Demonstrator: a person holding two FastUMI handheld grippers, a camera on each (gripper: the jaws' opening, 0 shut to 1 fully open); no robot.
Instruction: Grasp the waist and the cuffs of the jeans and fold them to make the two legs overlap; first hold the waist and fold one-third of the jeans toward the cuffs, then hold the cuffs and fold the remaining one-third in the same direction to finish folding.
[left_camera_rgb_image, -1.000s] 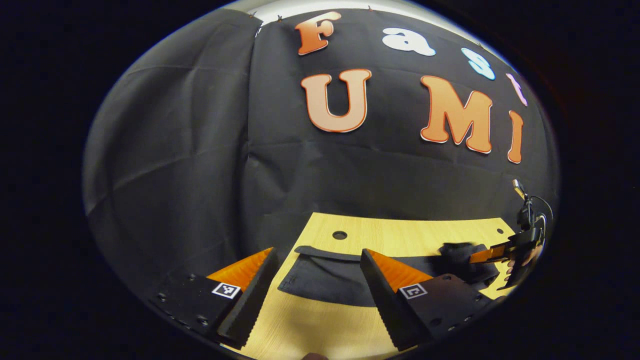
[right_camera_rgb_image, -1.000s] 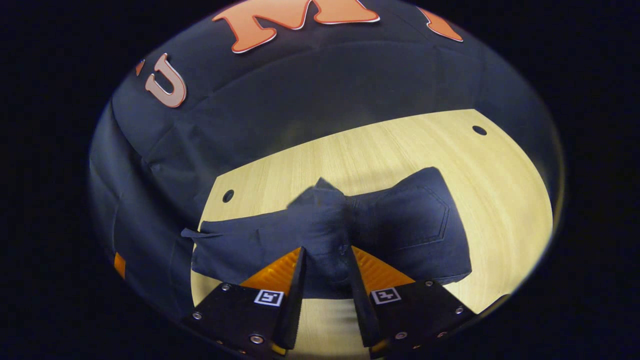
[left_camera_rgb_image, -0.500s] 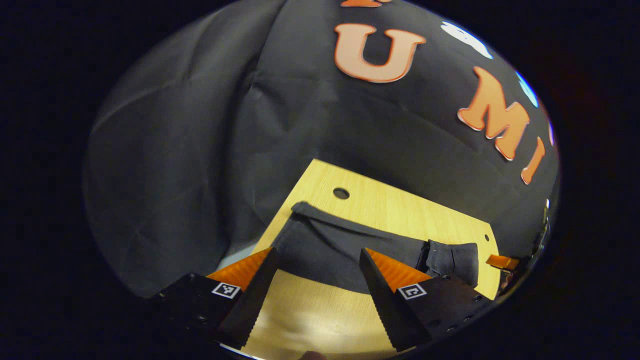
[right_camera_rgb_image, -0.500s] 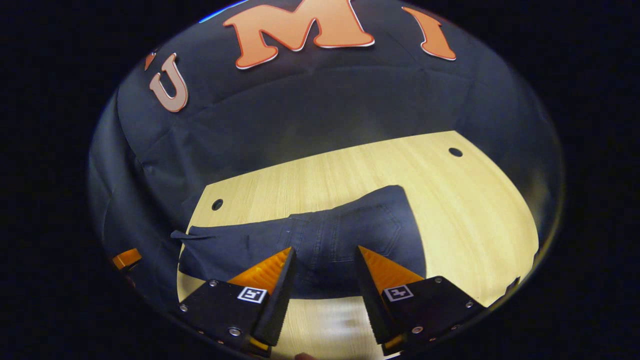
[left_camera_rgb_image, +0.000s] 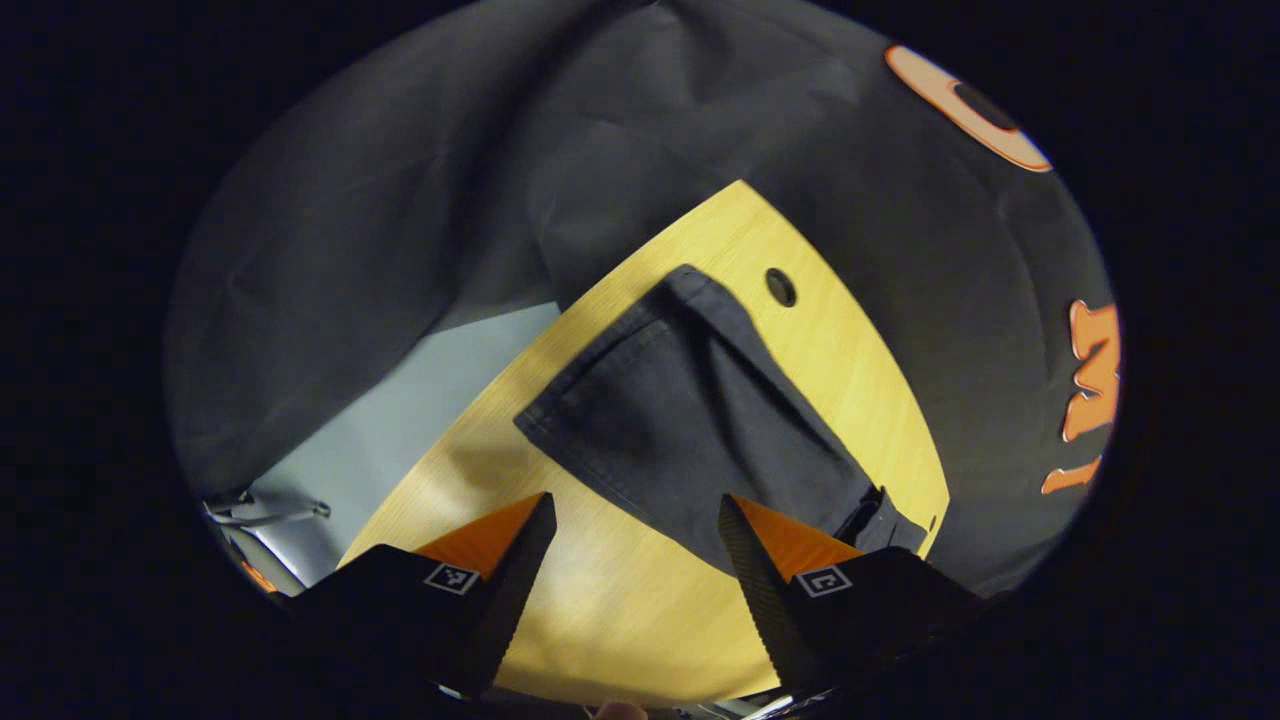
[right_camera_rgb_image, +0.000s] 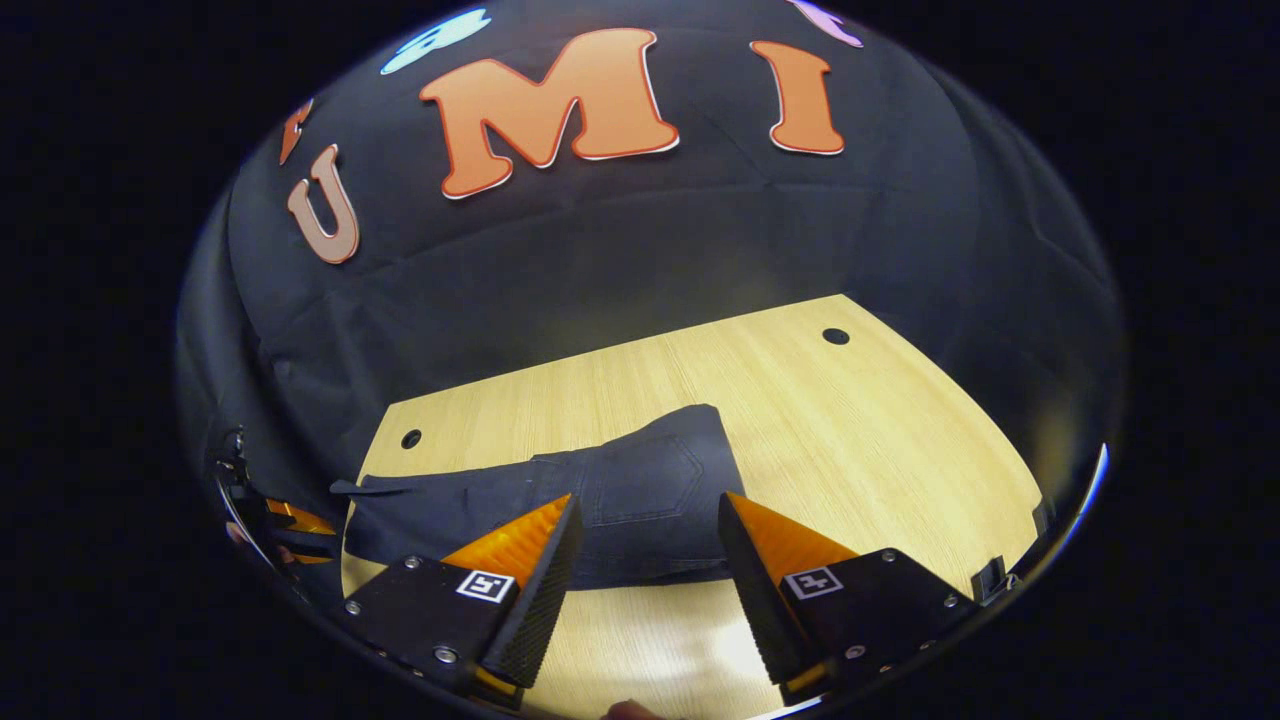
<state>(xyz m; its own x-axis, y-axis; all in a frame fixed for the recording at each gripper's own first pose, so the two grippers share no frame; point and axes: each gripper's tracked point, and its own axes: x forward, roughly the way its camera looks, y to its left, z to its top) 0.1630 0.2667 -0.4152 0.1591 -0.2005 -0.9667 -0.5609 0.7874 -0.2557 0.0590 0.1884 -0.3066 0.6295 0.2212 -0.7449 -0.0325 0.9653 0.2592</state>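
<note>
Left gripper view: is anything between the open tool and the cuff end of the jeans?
Nothing visible. Only bare table lies between the left gripper and the jeans, whose cuff end lies flat with nothing on it.

In the right gripper view the right gripper (right_camera_rgb_image: 645, 540) hangs with its jaws wide apart and nothing between them, just above the near edge of the dark jeans (right_camera_rgb_image: 560, 500); these lie flat, back pocket up, on the pale wooden table (right_camera_rgb_image: 880, 450); the left gripper (right_camera_rgb_image: 290, 525) shows at far left.
</note>
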